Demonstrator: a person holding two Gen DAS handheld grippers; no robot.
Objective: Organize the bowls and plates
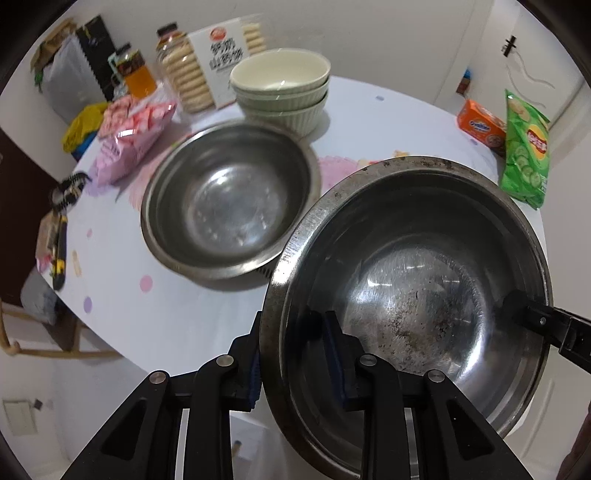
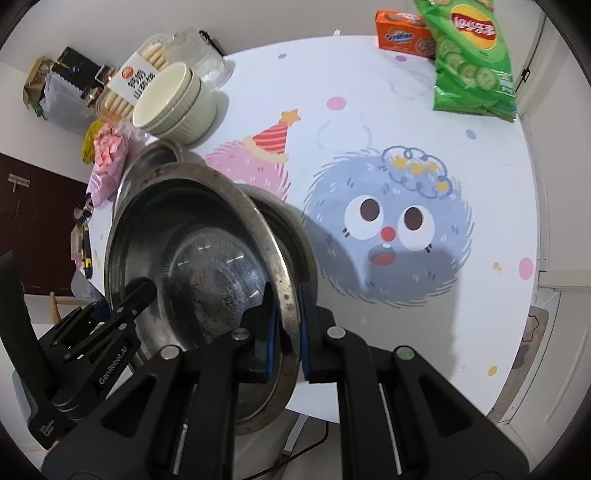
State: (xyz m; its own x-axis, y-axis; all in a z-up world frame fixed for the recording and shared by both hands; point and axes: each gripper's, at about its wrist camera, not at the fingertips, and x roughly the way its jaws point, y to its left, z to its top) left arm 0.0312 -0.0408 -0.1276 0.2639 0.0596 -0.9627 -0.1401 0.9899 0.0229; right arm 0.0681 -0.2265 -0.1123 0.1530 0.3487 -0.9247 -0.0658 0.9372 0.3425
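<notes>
Both grippers carry one scuffed steel bowl (image 1: 417,288) (image 2: 207,258) by its rim, tilted above the table. My left gripper (image 1: 291,354) is shut on the bowl's near-left rim, one pad inside and one outside. My right gripper (image 2: 289,325) is shut on the opposite rim; one of its fingers (image 1: 532,315) shows inside the bowl. The left gripper (image 2: 118,301) appears low on the left in the right wrist view. A second steel bowl (image 1: 229,210) (image 2: 155,155) rests on the table, partly hidden behind the carried one. Three stacked pale ribbed bowls (image 1: 284,85) (image 2: 173,103) stand behind it.
A round table with a white cartoon cloth (image 2: 388,122) holds a green crisp bag (image 1: 526,147) (image 2: 472,59), an orange biscuit box (image 1: 480,125) (image 2: 404,33), a pink snack bag (image 1: 129,133) and a biscuit jar (image 1: 188,70). A wooden chair (image 1: 22,332) stands by the table's left edge.
</notes>
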